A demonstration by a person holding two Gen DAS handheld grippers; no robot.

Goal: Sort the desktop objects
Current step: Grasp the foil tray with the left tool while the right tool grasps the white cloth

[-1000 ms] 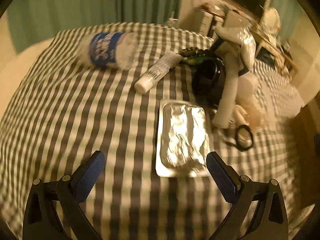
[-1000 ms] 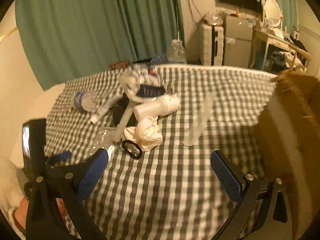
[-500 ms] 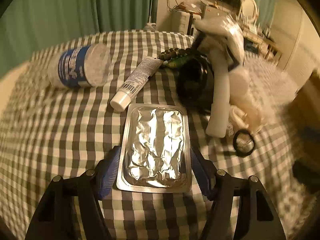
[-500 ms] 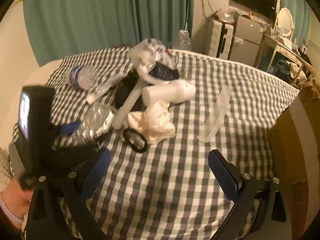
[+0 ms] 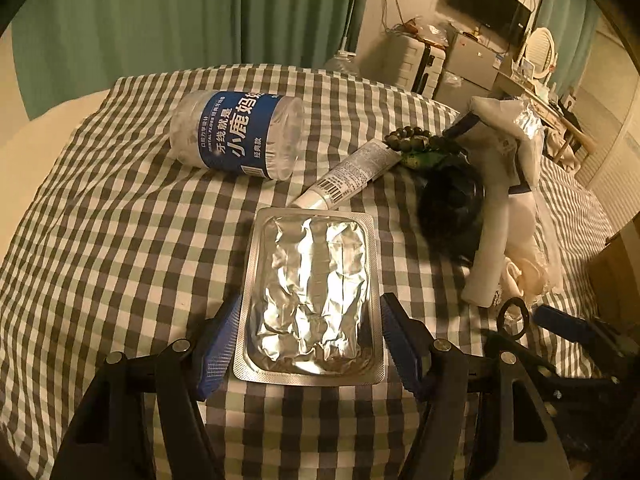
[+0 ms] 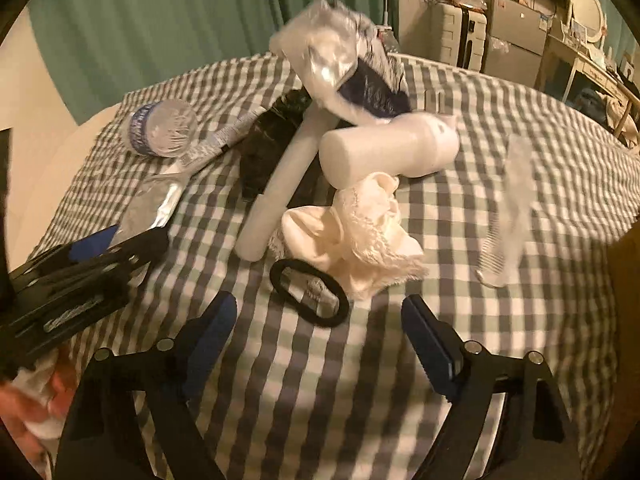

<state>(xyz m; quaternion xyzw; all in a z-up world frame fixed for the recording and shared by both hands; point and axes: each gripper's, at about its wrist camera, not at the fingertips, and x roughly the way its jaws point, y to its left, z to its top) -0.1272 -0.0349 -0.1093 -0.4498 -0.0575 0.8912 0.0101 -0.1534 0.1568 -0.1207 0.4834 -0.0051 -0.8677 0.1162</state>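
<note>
A green-and-white checked cloth (image 5: 120,240) covers the table, with green curtains (image 5: 180,12) behind and a dresser with a round mirror (image 5: 540,54) at the far right of the room.

My left gripper (image 5: 310,344) has its blue pads on either side of the foil blister pack (image 5: 312,300), which lies flat on the cloth. The pads sit right at its long edges; I cannot tell whether they are pressing it or only flanking it.

Beyond the pack, a white tube (image 5: 348,178) lies diagonally, its cap end just beside the pack's far edge. A clear bottle with a blue label (image 5: 236,140) lies on its side, farther back and to the left.

My right gripper (image 6: 320,344) hovers with its jaws spread apart and nothing between them. Just ahead of it lies a black hair tie (image 6: 308,292), touching a crumpled cream cloth (image 6: 360,236). A white cylinder (image 6: 392,150) and a long white handle (image 6: 288,188) rest against the pile behind. A clear comb (image 6: 506,216) lies well apart, to the right, blurred.
</note>
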